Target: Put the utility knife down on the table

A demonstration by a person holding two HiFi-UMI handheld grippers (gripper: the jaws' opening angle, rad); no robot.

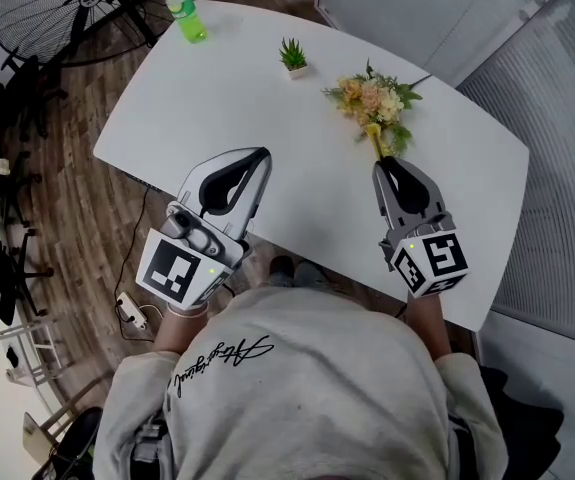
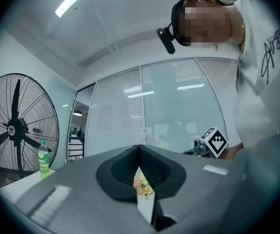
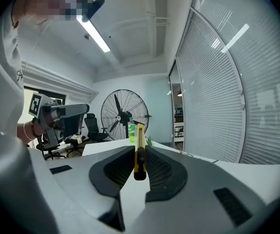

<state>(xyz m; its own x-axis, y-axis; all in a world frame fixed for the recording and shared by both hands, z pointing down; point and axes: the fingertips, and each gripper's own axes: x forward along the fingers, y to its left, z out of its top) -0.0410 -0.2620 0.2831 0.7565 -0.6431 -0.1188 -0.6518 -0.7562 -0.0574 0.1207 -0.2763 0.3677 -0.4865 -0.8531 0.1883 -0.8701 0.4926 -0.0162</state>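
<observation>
- ok, right gripper (image 1: pixel 385 166) is clamped on the utility knife (image 1: pixel 375 138); both pads press on its flat sides.
- in the right gripper view the utility knife (image 3: pixel 139 152) stands on edge between the jaws of the right gripper (image 3: pixel 140 155), black butt end toward the camera, yellow body running out past the fingertips.
- from the head view only the yellow front end shows, poking out ahead of the right gripper's tips.
- knife is held over the white table (image 1: pixel 267 108), near its edge on the person's side. can't tell if it touches the top.
- left gripper (image 1: pixel 259 156) is closed with nothing in it; in its own view the left gripper (image 2: pixel 140 152) has its tips meeting, and only a narrow slit stays below them.
- left gripper sits well apart from the right one, out to that gripper's left, also over the near table edge.
- flower bunch (image 1: pixel 372 100) lies just ahead of the right gripper's tips, close to the knife's front end; through the left jaw slit the flowers (image 2: pixel 142 185) show too.
- small potted plant (image 1: pixel 293 56) is further ahead, between the lines of the two grippers.
- green bottle (image 1: pixel 184 10) stands at the far table end, ahead of the left gripper.
- floor fan (image 1: pixel 67 8) is beyond the bottle, off the table.
</observation>
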